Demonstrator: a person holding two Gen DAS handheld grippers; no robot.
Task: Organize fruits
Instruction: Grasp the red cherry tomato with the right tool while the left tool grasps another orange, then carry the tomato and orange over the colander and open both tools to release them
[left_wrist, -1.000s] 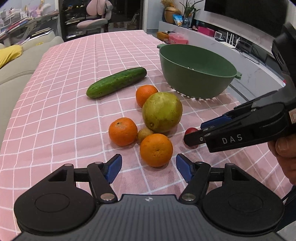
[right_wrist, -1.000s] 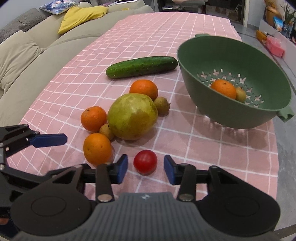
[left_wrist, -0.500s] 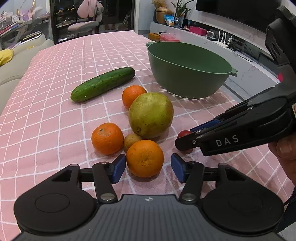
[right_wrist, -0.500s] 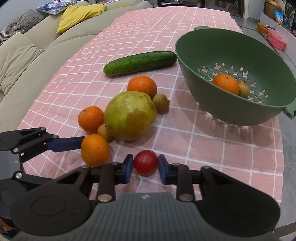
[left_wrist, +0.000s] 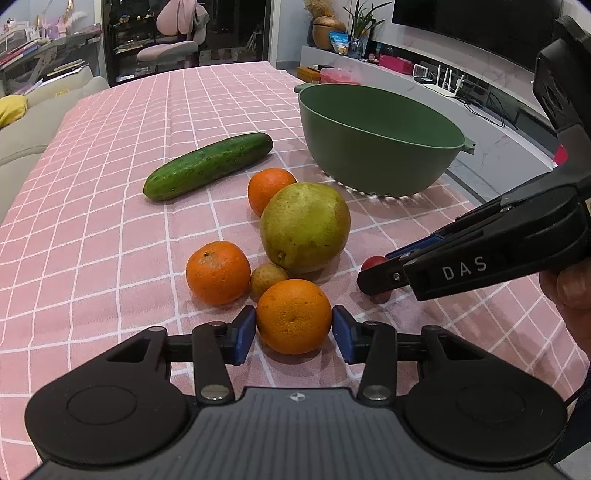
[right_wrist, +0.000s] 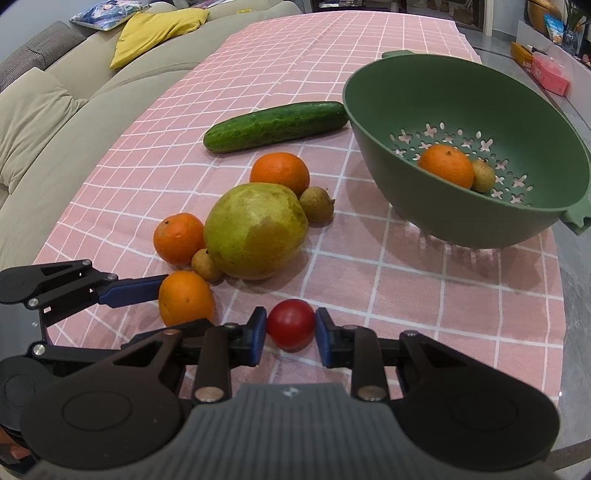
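On the pink checked cloth, my left gripper (left_wrist: 293, 328) is closing its jaws on the nearest orange (left_wrist: 293, 315); both blue pads touch its sides. My right gripper (right_wrist: 290, 328) is shut on a small red tomato (right_wrist: 290, 323) that rests on the cloth. A green colander bowl (right_wrist: 369, 110) stands at the far right and holds an orange (right_wrist: 445, 164) and a small brown fruit (right_wrist: 484, 175). In the left wrist view the right gripper (left_wrist: 380, 273) comes in from the right, over the tomato (left_wrist: 373, 263).
A big yellow-green fruit (left_wrist: 304, 225), two more oranges (left_wrist: 218, 271) (left_wrist: 271, 188), small brown fruits (left_wrist: 267, 278) and a cucumber (left_wrist: 208, 164) lie beyond the grippers. A beige sofa (right_wrist: 55, 122) runs along the left; the table edge (right_wrist: 565, 332) is at the right.
The left gripper moved forward around the nearest orange and its jaws narrowed onto it. The right gripper's jaws came together on the red tomato.
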